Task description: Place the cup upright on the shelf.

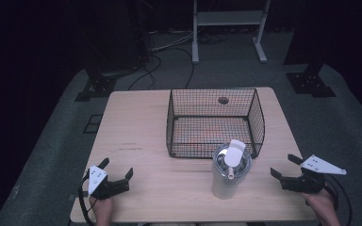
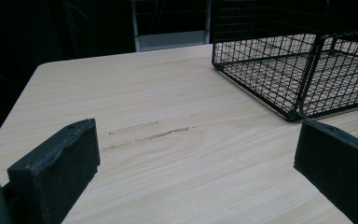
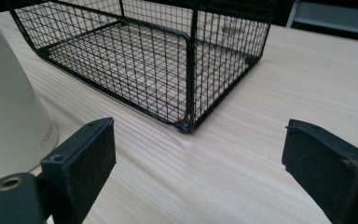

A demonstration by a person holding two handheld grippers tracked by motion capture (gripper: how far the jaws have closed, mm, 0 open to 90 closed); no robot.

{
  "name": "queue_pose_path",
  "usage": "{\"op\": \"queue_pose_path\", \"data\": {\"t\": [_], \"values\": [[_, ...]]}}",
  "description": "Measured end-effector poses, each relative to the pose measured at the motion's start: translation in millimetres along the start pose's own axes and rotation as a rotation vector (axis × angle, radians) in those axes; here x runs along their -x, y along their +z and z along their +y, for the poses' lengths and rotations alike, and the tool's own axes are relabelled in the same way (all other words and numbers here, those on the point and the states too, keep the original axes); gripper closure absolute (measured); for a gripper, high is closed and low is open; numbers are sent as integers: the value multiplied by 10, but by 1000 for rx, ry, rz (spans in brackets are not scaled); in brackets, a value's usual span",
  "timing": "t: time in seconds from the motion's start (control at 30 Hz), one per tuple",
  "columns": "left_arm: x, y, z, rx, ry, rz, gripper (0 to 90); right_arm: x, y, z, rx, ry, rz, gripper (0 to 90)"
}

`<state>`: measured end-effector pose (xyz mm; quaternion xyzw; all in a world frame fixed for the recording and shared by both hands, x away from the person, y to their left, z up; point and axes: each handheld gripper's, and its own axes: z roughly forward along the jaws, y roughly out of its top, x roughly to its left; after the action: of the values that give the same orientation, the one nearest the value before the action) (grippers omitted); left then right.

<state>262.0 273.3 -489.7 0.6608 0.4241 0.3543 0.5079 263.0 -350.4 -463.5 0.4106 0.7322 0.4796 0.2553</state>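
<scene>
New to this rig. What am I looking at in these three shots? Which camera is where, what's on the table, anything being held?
No robot here: a person holds a hand-held two-jaw gripper in each hand. The high view looks down on the table from above the person's side, with the left gripper at bottom left and the right gripper at bottom right. The other two pictures come from a camera riding on each gripper, looking out between its own black fingers. On the table stand a black wire basket, empty, and just in front of it a white lidded tumbler. Both grippers are open and hold nothing.
</scene>
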Motion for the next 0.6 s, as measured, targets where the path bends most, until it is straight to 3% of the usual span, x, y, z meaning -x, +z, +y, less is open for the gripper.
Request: {"op": "queue_pose_path", "data": {"t": [0.6], "values": [[6, -10, -4, 7, 4, -3, 0, -226, -32, 244, 6, -105, 90, 90]]}}
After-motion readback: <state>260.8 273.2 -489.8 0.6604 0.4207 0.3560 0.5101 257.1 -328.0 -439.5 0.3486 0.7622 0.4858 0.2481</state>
